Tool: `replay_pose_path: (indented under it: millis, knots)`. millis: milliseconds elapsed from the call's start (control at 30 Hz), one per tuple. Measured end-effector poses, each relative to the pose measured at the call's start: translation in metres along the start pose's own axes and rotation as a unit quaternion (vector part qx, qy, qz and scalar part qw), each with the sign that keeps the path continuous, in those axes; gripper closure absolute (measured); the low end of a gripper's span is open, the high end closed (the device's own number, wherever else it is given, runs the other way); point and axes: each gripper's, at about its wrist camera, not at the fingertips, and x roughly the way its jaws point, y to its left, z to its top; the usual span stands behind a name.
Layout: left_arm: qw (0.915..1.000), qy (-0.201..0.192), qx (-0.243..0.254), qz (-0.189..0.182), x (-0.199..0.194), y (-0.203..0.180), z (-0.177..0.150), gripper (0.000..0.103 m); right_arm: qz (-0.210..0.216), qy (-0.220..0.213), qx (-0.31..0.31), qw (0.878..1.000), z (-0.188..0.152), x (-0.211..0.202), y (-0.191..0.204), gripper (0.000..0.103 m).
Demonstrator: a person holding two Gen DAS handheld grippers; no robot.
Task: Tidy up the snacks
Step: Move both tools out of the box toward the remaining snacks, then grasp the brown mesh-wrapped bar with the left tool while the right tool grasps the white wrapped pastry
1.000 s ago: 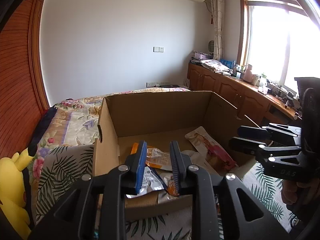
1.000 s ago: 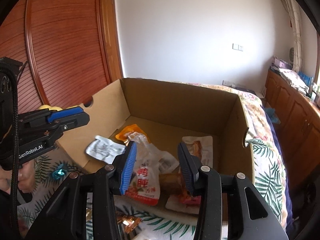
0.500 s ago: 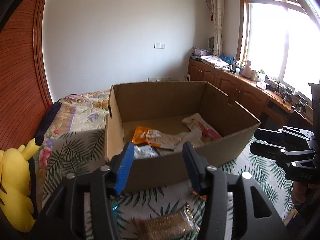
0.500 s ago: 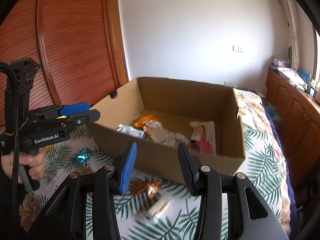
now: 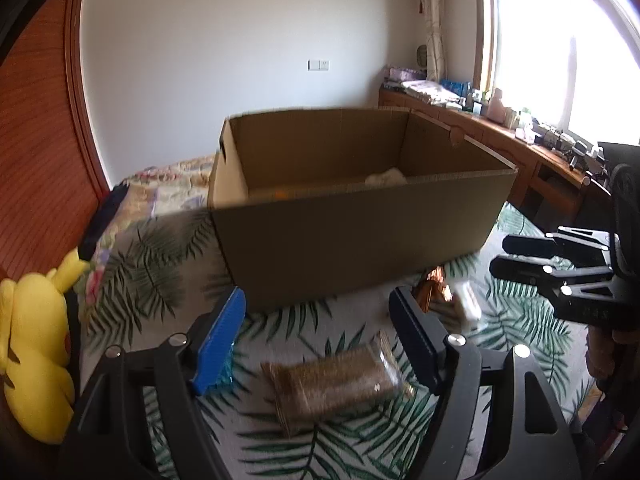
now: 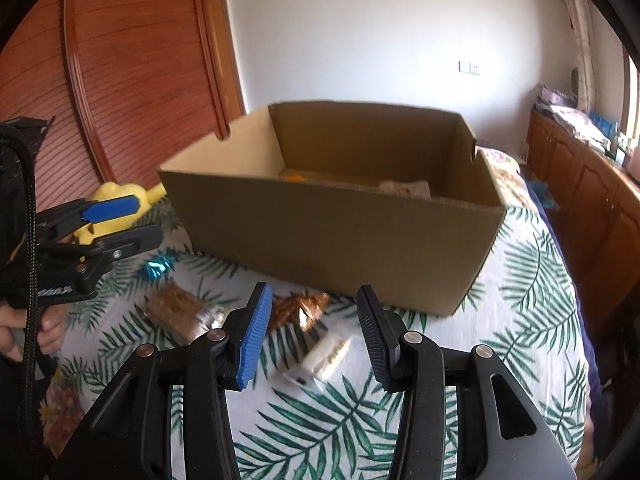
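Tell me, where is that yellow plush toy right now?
The plush toy lies at the far left of the left wrist view, on the bed beside the wooden wall, left of the box.

Yellow plush toy (image 5: 34, 354) lying at the bed's left edge, beside the reddish slatted wooden wardrobe (image 6: 120, 60). White far wall with a switch plate (image 5: 319, 65); wooden cabinets (image 6: 592, 196) along the right; bright window (image 5: 560, 40) with curtain (image 5: 434, 20).
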Motion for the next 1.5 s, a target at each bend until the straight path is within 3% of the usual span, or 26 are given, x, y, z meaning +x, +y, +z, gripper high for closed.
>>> replay_pose_path:
  millis: [300, 667, 867, 1500]
  knots:
    - [0.9989, 0.045, -0.011, 0.004, 0.022, -0.001, -0.026, 0.028, 0.000, 0.043, 0.024, 0.999, -0.022, 0.031, -0.015, 0.058]
    - [0.9973, 0.072, -0.017, 0.002, 0.040, -0.008, -0.036, 0.028, 0.004, 0.078, 0.027, 0.997, -0.030, 0.049, -0.014, 0.058]
    - [0.9968, 0.075, -0.030, -0.004, 0.045, -0.007, -0.034, 0.027, -0.010, 0.084, 0.005, 0.996, -0.033, 0.053, -0.008, 0.072]
    - [0.9938, 0.099, -0.050, 0.012, 0.067, -0.006, -0.037, 0.006, -0.013, 0.083, 0.002, 0.996, -0.033, 0.052, -0.009, 0.073]
